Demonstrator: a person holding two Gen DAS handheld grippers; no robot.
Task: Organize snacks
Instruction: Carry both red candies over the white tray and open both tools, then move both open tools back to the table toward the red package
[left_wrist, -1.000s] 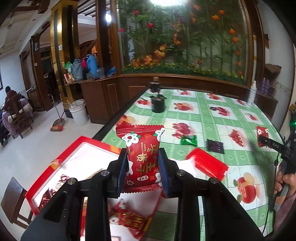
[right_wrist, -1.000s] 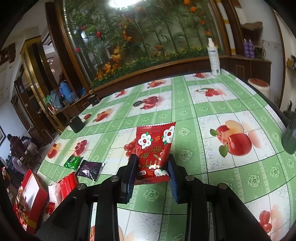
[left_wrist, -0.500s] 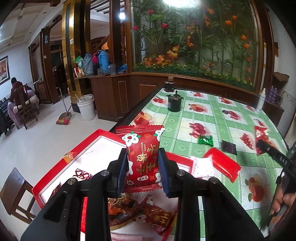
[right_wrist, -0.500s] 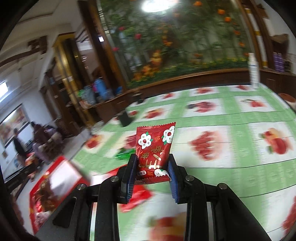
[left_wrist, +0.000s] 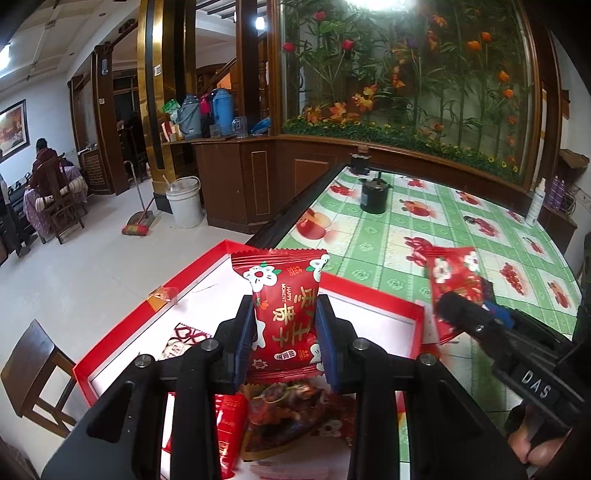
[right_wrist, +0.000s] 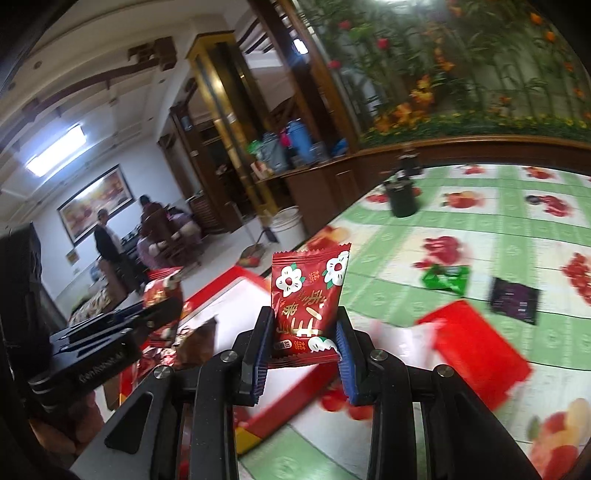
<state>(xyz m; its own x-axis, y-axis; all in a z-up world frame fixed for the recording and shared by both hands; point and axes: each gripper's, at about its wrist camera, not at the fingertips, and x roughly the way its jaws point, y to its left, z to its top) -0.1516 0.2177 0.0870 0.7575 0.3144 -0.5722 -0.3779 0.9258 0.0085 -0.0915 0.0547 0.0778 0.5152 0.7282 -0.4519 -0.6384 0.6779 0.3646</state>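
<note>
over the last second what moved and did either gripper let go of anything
The right gripper carried its red flower packet from mid-table leftward to the red box, and now shows beside the left gripper. The left gripper drew in over the box. Neither let go: both stay shut on their packets. The green and dark sachets stay put.

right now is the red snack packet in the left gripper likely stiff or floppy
Probably fairly stiff: the red snack packet stands upright above the left gripper without drooping. Likely light, since a side pinch alone holds it. Its glossy film may slip.
</note>
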